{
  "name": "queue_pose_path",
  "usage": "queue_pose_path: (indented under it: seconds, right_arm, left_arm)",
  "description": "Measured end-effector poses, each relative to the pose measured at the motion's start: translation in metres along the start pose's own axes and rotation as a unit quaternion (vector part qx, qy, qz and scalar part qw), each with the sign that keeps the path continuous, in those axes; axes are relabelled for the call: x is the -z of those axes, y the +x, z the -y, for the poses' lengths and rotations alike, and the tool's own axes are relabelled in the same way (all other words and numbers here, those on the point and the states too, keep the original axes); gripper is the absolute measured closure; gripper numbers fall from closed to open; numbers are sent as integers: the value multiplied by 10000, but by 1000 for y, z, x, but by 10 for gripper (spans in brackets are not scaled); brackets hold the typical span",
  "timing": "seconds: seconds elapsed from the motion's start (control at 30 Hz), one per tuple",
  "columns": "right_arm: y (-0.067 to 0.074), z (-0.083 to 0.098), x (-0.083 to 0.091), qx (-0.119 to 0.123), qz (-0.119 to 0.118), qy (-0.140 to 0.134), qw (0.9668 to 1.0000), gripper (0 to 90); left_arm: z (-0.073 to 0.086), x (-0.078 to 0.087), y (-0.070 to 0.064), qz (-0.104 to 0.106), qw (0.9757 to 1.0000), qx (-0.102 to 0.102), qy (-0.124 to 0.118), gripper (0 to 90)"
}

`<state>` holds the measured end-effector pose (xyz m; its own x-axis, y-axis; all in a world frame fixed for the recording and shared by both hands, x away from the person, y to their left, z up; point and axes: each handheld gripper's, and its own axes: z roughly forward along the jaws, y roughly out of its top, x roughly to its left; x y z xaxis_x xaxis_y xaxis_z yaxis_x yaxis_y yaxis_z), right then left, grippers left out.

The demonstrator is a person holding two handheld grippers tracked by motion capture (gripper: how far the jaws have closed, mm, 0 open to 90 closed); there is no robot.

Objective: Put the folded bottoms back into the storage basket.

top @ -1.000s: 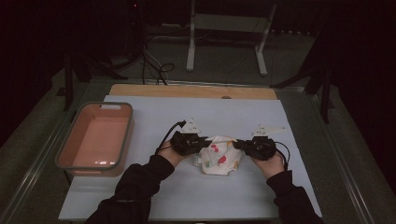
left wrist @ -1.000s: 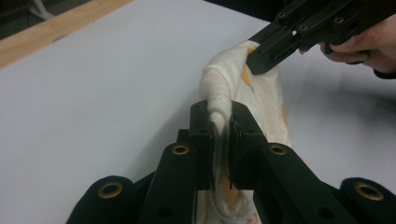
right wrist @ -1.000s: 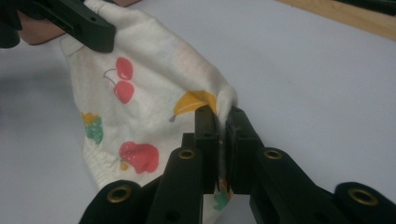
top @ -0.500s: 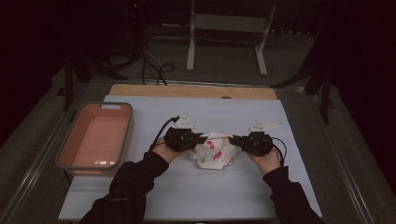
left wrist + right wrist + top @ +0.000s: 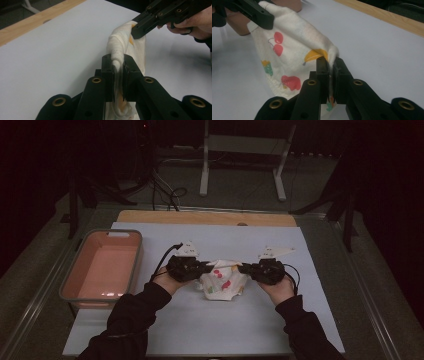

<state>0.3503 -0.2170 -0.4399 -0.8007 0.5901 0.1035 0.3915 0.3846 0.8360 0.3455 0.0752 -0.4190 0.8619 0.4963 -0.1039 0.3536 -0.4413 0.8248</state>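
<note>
The right claw (image 5: 331,65) pinches a corner of the fruit-printed cloth (image 5: 287,57) above the white table (image 5: 382,42).

Your left gripper (image 5: 206,268) and right gripper (image 5: 243,268) now sit a little farther from you up the white mat (image 5: 210,330), and the fruit-print cloth (image 5: 223,279) between them hangs slightly higher and more gathered.

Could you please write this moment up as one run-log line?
left gripper: shut on cloth | right gripper: shut on cloth | cloth: held between them over table | bin: empty
</note>
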Motion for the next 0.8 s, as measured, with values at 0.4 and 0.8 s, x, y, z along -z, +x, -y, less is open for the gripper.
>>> queue_pose_path:
  seconds: [0.4,0.8]
  right_arm:
    - [11,-17,-11,87,-123,-60,9999,856]
    - [21,-33,-23,178,-237,-134,9995,855]
  left_arm:
    - [2,26,8,-127,9999,96,-64,829]
    - [4,47,16,-254,9995,162,-123,829]
